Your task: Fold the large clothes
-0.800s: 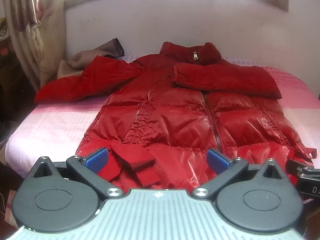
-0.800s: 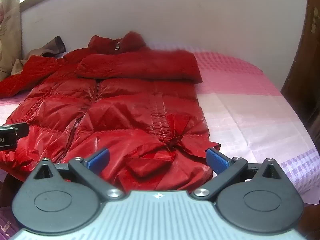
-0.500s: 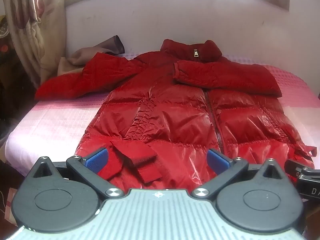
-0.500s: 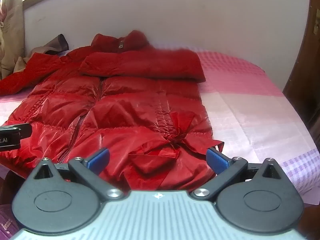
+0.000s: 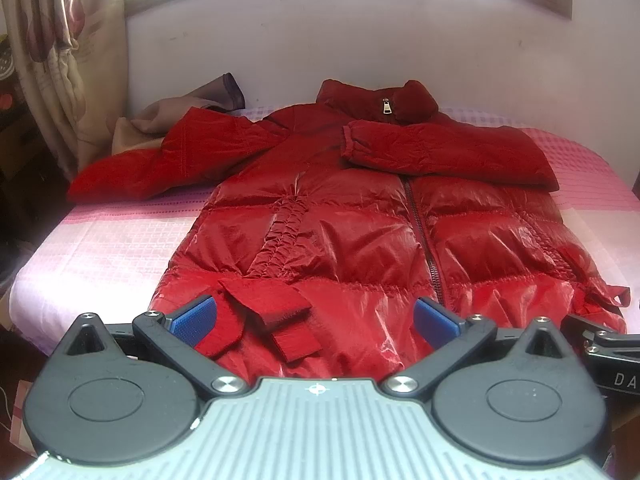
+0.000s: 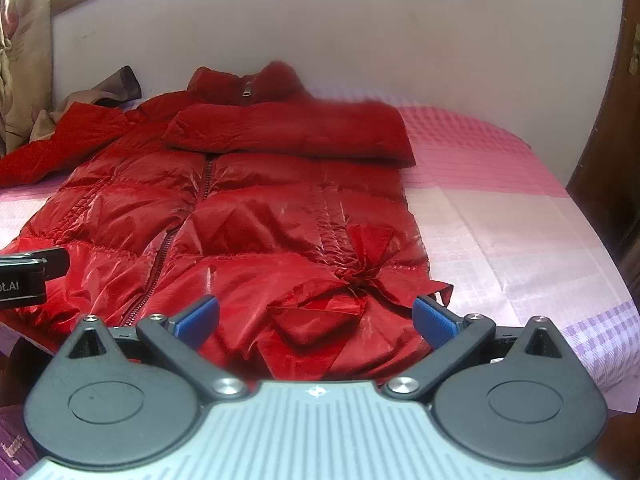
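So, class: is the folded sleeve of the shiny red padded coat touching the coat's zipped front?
Touching. In the right wrist view the folded sleeve lies flat across the coat chest, covering the zip's top, with no gap beneath.

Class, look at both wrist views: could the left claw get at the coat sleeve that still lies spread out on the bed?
Probably yes. The left claw is open and empty over the hem of the red coat. The spread sleeve lies flat on the pink bedsheet with nothing on top, though it is a long reach across.
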A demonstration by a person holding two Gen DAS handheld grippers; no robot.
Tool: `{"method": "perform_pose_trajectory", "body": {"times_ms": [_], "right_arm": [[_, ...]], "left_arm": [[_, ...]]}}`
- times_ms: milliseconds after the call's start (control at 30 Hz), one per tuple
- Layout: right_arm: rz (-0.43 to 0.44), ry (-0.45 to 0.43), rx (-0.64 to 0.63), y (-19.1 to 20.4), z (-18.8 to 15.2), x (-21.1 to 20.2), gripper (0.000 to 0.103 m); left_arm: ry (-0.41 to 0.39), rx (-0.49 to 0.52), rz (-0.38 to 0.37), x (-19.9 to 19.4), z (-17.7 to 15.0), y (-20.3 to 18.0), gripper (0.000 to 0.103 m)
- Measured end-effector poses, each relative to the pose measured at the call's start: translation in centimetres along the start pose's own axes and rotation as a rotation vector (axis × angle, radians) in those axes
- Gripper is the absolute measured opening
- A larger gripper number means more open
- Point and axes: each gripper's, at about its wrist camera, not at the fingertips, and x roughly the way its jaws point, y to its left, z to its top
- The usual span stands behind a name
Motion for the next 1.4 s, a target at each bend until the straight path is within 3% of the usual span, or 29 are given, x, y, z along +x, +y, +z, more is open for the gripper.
{"method": "perform_pose_trajectory", "body": {"times_ms": [800,1400], "right_arm": [[0.002,0.015,-0.031,1.4,0.3,0.8,0.103],[0.053,-0.01,-0.146,4.8,4.2,2.9,0.103]], "left_arm": [[0.006,0.007,0.006,0.6,-0.2,0.9,0.103],[0.003,-0.015,0.013,2.9,1.4,2.8,0.103]]}}
